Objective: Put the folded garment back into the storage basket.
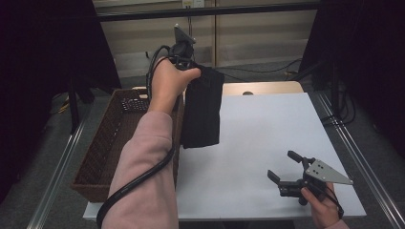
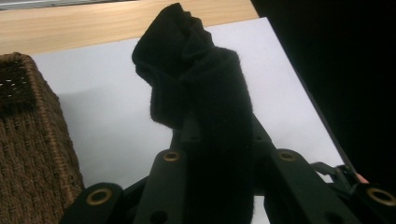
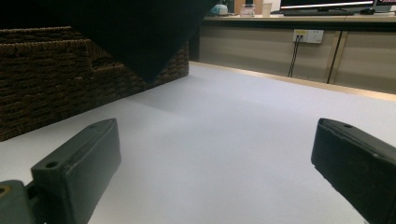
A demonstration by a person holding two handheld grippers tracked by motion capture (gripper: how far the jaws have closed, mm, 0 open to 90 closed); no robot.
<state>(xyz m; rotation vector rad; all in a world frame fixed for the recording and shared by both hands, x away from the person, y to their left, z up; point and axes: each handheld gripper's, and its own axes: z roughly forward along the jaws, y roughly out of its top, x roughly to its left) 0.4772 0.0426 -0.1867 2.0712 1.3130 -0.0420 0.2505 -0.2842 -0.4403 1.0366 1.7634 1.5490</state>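
The black cloth (image 2: 210, 107) looks soft and fuzzy, a matt fleece-like fabric with a napped edge. The basket (image 3: 51, 70) is brown woven wicker, rough and ribbed, while the tabletop (image 1: 267, 138) is covered by a smooth, matt white sheet with a pale wood edge. The right gripper (image 3: 210, 163) has matt black plastic jaws.
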